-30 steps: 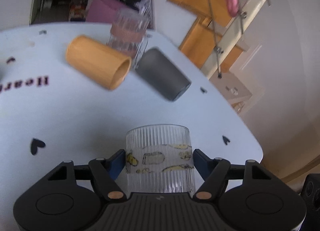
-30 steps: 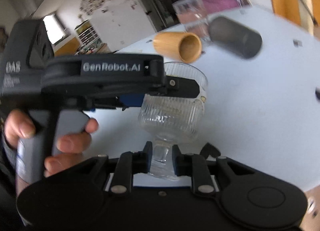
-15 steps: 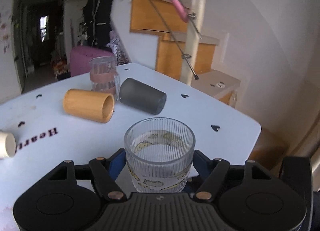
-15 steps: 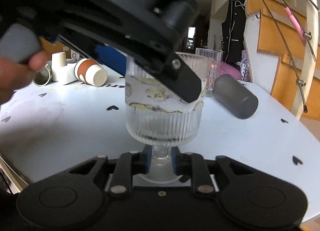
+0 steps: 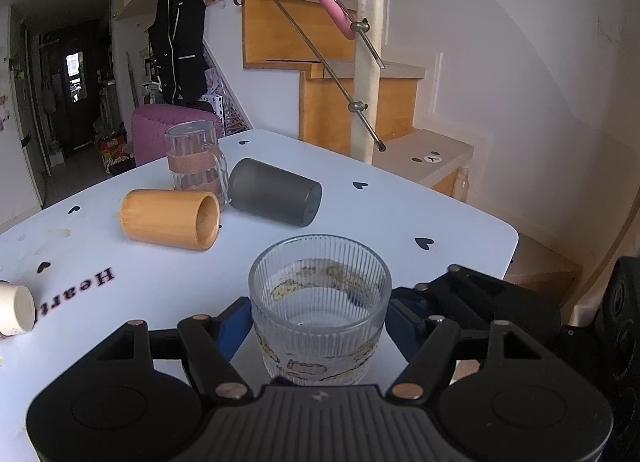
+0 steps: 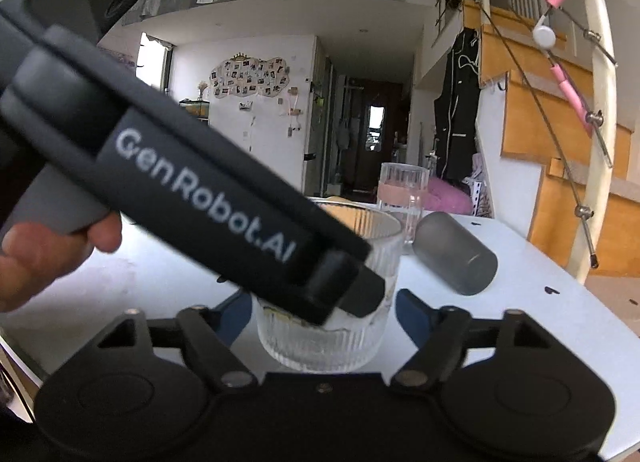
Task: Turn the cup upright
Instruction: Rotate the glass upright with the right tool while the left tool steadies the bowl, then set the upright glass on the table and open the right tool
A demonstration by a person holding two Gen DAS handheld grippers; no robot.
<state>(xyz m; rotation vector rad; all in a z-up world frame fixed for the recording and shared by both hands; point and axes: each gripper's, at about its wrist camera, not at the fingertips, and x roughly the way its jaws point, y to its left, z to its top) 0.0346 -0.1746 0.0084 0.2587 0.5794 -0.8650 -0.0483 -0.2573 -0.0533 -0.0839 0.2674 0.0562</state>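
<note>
A ribbed clear glass cup [image 5: 320, 314] with a yellow cartoon band stands upright, mouth up, on the white table [image 5: 460, 222]. My left gripper [image 5: 320, 322] has its blue pads against both sides of the cup. In the right wrist view the same cup [image 6: 328, 338] sits between my right gripper's [image 6: 324, 314] spread fingers, which stand apart from it. The left gripper's black body crosses in front of the cup there and hides its upper part.
A bamboo cup [image 5: 172, 218] and a dark grey cup [image 5: 276, 192] lie on their sides behind. A glass mug [image 5: 194, 160] with a brown band stands beyond them. A paper cup [image 5: 14, 308] lies at the left edge. The table's right edge is close.
The right gripper let go of the cup's stem and opened wide. The cup went from tilted in the air to upright on the table, the left gripper still on it.
</note>
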